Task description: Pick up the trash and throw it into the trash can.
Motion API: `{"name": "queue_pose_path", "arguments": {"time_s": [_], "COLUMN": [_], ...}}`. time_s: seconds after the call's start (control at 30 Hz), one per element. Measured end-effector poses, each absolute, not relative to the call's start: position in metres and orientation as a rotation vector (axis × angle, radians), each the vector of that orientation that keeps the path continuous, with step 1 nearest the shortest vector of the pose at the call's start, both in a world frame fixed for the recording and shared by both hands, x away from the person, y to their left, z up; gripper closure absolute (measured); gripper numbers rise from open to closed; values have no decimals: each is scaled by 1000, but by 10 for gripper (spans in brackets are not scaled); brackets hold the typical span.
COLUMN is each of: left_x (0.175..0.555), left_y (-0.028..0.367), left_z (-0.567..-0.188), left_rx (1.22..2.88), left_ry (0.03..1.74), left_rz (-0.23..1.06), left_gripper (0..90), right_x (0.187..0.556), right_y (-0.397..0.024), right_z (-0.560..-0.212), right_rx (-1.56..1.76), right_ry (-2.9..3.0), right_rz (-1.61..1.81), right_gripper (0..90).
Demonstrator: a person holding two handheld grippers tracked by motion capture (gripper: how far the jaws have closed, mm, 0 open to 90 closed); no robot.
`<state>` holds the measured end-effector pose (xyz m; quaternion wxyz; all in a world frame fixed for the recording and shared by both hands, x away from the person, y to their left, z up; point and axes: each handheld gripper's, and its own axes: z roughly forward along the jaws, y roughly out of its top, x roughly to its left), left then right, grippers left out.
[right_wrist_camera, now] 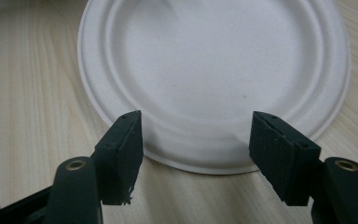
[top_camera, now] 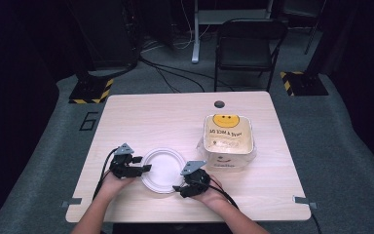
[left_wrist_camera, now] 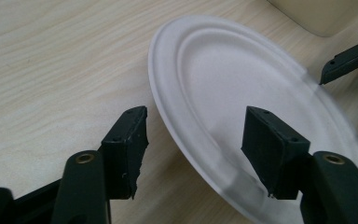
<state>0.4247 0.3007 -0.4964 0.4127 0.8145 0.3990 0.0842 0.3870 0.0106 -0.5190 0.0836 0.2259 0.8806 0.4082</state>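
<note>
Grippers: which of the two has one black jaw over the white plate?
The left gripper. Its own view shows one jaw over the plate and one outside the rim. The right gripper stops just short of the rim, jaws apart.

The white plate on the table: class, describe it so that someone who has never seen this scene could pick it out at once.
Start at the light wooden table. Near its front edge, between the left gripper and the right gripper, lies the white plate. It is round, flat and plain with a ridged rim, unlike the tall smiley-face bag behind it.

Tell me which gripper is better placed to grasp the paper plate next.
Probably the left gripper: the paper plate rim already lies between its open jaws. The right gripper is open just short of the rim.
</note>
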Motion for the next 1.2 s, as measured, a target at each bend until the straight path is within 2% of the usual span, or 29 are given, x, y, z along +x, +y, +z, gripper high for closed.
{"name": "queue_pose_path", "arguments": {"time_s": [0.13,0.17,0.4,0.83,1.2], "left_x": [427,428,428,423,419], "left_y": [299,297,293,288,284], "left_z": [-498,-498,-496,-478,-466], "left_rx": [2033,2035,2027,1963,1936], "left_ry": [1013,1005,1001,963,925], "left_rz": [166,166,181,169,127], "left_gripper": [467,501,583,638,728], "right_x": [387,387,387,386,383], "right_y": [11,11,11,10,6], "right_z": [-520,-520,-521,-519,-516], "right_rx": [674,674,672,662,649], "right_ry": [2631,2631,2630,2627,2632], "right_rz": [1217,1218,1226,1225,1225], "right_gripper": [339,340,341,346,352]}}
